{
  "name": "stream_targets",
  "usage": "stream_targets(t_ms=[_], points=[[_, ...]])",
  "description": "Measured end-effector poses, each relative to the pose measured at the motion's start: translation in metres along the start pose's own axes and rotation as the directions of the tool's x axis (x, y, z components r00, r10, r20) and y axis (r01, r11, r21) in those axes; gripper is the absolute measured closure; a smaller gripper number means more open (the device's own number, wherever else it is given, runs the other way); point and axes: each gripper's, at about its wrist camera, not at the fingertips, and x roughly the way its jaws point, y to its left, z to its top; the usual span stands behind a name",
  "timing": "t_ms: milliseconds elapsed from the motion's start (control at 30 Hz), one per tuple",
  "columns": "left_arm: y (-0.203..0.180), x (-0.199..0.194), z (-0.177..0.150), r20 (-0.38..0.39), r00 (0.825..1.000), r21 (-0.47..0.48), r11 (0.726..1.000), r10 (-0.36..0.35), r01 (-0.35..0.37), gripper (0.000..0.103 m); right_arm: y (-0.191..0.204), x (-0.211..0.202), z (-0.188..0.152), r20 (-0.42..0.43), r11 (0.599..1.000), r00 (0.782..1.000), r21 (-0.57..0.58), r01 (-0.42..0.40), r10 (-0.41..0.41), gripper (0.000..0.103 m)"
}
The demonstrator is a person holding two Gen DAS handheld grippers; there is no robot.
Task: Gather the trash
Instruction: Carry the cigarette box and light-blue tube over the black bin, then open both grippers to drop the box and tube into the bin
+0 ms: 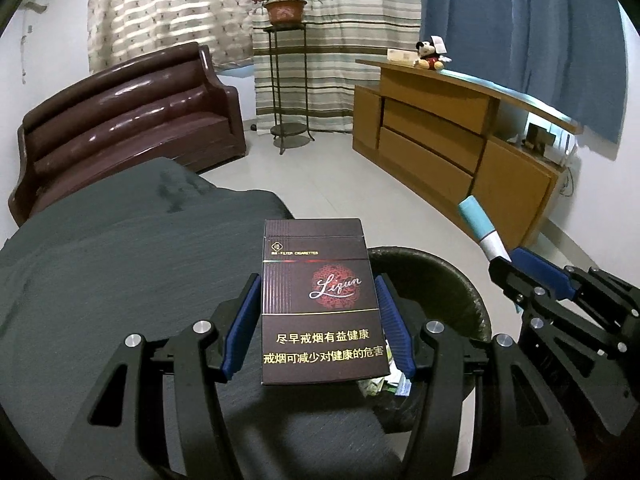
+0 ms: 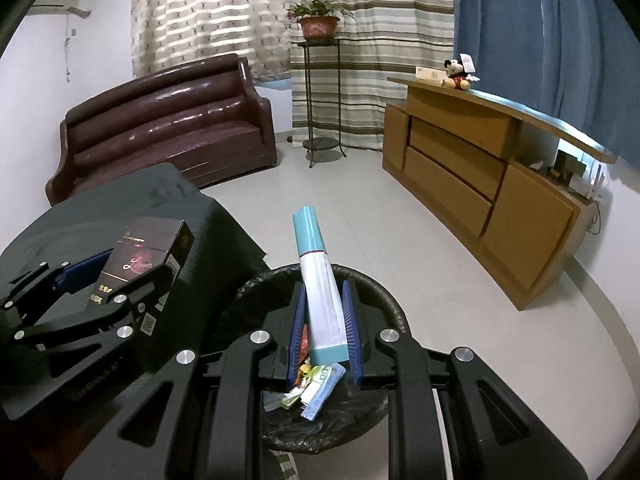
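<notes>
My left gripper (image 1: 318, 316) is shut on a dark cigarette pack (image 1: 322, 304) marked "Lijun", held over the edge of a dark cloth-covered table, beside the bin. It also shows in the right wrist view (image 2: 140, 256). My right gripper (image 2: 325, 332) is shut on a long teal and white box (image 2: 320, 288), held above the black-lined trash bin (image 2: 384, 304). The bin holds several scraps of wrappers (image 2: 312, 384). In the left wrist view the bin rim (image 1: 460, 280) lies right of the pack, and the teal box (image 1: 482, 226) sticks up from the right gripper (image 1: 506, 266).
A dark cloth-covered table (image 1: 120, 260) is at the left. A brown leather sofa (image 1: 132, 120) stands behind it. A wooden cabinet (image 1: 460, 144) runs along the right wall with a Mickey plush (image 1: 430, 54) on top. A plant stand (image 1: 288, 80) stands by the curtains.
</notes>
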Motion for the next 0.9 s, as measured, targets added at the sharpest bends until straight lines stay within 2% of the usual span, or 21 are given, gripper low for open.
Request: stream_targets(t_ms=[633, 700, 767, 800, 900], points=[[-0.016, 0.031, 0.011, -0.059, 0.998, 0.025, 1.000, -0.006, 0.007, 0.047, -0.017, 0.025, -0.003, -0.032, 0.997, 0.999, 0.073, -0.005, 0.007, 0.083], [-0.016, 0.031, 0.011, -0.062, 0.998, 0.023, 1.000, -0.005, 0.006, 0.046, -0.018, 0.025, -0.004, -0.037, 0.997, 0.999, 0.082, -0.010, 0.013, 0.081], [-0.016, 0.032, 0.012, -0.065, 0.998, 0.021, 1.000, -0.006, 0.007, 0.039, -0.018, 0.026, -0.005, -0.043, 0.996, 0.999, 0.087, -0.010, 0.014, 0.078], [-0.015, 0.032, 0.012, -0.066, 0.998, 0.019, 1.000, -0.006, 0.008, 0.038, -0.019, 0.027, -0.004, -0.045, 0.996, 0.999, 0.089, -0.009, 0.013, 0.072], [-0.015, 0.032, 0.011, -0.068, 0.998, 0.019, 1.000, -0.008, 0.009, 0.038, -0.020, 0.027, -0.003, -0.045, 0.996, 0.999, 0.092, -0.007, 0.011, 0.070]])
